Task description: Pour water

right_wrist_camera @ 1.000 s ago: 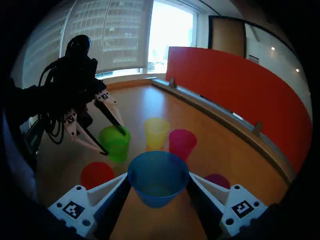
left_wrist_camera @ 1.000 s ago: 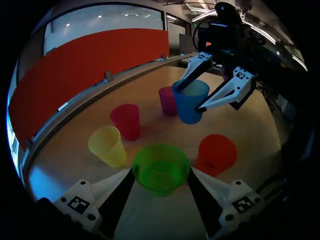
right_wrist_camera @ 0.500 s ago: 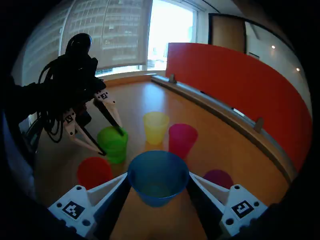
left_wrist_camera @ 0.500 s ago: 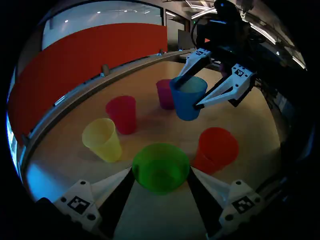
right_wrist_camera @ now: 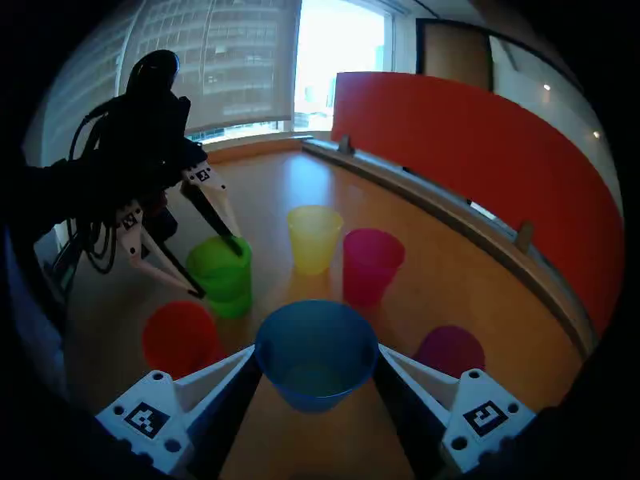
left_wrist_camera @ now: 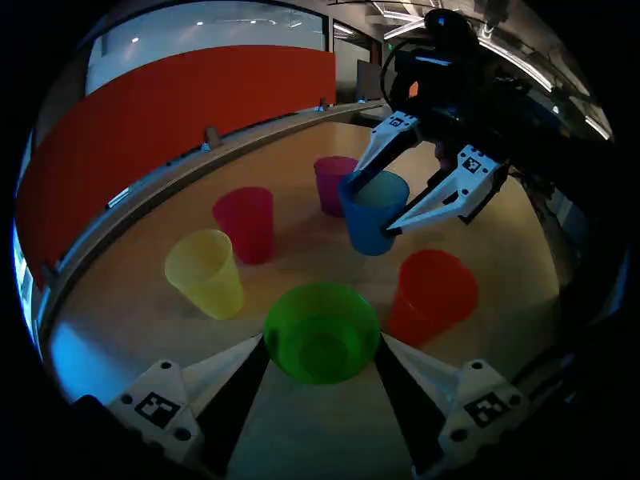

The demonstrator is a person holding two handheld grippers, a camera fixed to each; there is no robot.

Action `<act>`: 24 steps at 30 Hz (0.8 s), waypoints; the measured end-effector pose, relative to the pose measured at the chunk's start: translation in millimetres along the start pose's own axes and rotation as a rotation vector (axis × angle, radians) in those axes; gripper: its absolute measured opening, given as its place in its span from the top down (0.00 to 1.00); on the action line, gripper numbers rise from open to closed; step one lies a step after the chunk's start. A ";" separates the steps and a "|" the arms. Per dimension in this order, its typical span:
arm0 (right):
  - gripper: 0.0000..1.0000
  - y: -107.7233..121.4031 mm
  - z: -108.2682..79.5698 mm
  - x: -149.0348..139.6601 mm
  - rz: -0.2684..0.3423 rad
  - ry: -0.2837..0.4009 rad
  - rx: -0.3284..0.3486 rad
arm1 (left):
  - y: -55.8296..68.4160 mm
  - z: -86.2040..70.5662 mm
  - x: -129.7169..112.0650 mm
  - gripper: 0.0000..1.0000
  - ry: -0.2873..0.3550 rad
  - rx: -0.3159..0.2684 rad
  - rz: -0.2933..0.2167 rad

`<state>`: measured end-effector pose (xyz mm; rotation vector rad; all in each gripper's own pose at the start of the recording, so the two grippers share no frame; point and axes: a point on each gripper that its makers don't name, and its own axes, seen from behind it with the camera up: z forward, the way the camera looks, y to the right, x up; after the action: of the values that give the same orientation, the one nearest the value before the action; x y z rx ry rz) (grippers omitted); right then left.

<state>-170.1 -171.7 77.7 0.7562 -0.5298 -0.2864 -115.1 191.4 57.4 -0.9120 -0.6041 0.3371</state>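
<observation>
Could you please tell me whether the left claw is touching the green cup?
Touching. The left gripper view shows both fingers of the left claw pressed against opposite sides of the green cup, with no gap.

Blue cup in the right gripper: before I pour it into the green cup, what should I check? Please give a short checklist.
1. Grip of the right gripper on the blue cup, both sides: ok.
2. Grip of the left gripper on the green cup, both sides: ok.
3. Green cup upright, mouth open: ok.
4. Water inside the blue cup: cannot tell.
5. Blue cup over the green cup's mouth: not ok, they are apart.
</observation>
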 end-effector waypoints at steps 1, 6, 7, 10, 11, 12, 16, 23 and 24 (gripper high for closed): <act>0.08 -0.7 1.2 -1.2 0.002 -0.002 0.001 | 0.0 0.0 -0.2 0.13 0.000 0.000 0.000; 0.08 -2.9 7.1 -8.1 0.017 -0.010 0.005 | 0.5 0.5 -2.8 0.12 -0.007 -0.001 -0.002; 0.08 -3.2 8.0 -10.4 0.020 -0.013 0.005 | 0.6 0.7 -3.6 0.10 -0.009 -0.002 -0.005; 0.08 -3.8 10.1 -15.9 0.028 -0.019 0.006 | 1.2 0.7 -5.1 0.04 -0.011 -0.005 -0.014; 0.07 -3.9 10.6 -17.3 0.030 -0.021 0.006 | 1.5 0.4 -5.0 0.04 -0.010 -0.006 -0.017; 0.08 -4.0 11.1 -18.7 0.032 -0.022 0.006 | 1.7 0.1 -5.0 0.04 -0.008 -0.007 -0.019; 0.08 -4.8 12.7 -21.0 0.035 -0.022 0.008 | 0.6 -0.5 -5.6 0.04 -0.010 -0.005 -0.025; 0.08 -7.0 13.2 -22.2 0.032 -0.023 0.009 | 0.9 -1.4 -9.2 0.04 -0.018 -0.001 -0.023; 0.08 -7.3 13.2 -22.3 0.032 -0.024 0.008 | 1.5 -1.5 -9.3 0.04 -0.018 -0.002 -0.023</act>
<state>-196.4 -174.8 72.6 0.7527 -0.5653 -0.2643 -121.5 186.5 52.3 -0.9040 -0.6310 0.3239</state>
